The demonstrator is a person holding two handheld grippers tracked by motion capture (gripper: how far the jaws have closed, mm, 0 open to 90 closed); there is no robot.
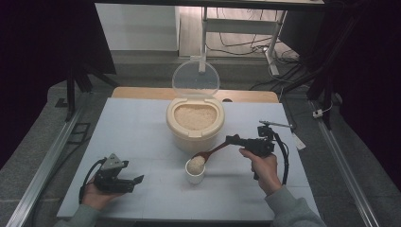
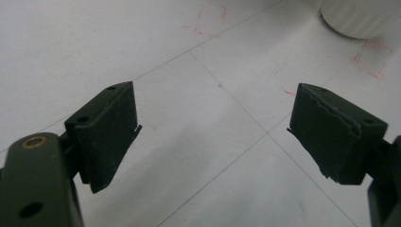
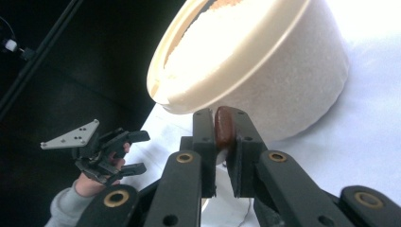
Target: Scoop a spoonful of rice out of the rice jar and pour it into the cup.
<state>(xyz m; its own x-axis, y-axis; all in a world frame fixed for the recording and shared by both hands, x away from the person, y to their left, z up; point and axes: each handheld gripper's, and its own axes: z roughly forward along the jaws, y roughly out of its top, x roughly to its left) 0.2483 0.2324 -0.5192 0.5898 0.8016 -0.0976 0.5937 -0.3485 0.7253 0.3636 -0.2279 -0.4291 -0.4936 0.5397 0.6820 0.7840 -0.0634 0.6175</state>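
A cream rice container (image 1: pixel 195 124) with its clear lid (image 1: pixel 195 79) standing up holds rice at the table's middle. In front of it stands a small white cup (image 1: pixel 195 172). My right gripper (image 1: pixel 232 139) is shut on the handle of a brown wooden spoon (image 1: pixel 208 154), whose rice-heaped bowl hangs just over the cup. In the right gripper view the spoon handle (image 3: pixel 223 126) sits pinched between the pads, with the container (image 3: pixel 265 71) right behind. My left gripper (image 1: pixel 137 181) rests open at the table's front left, nothing between its fingers (image 2: pixel 109 132); the cup's base (image 2: pixel 361 19) shows at top right.
The white table top (image 1: pixel 132 127) carries thin grid lines and small red marks (image 2: pixel 371 66). Metal rails (image 1: pixel 45 165) run along both sides. A desk frame and cables (image 1: pixel 246 33) stand on the floor beyond the far edge.
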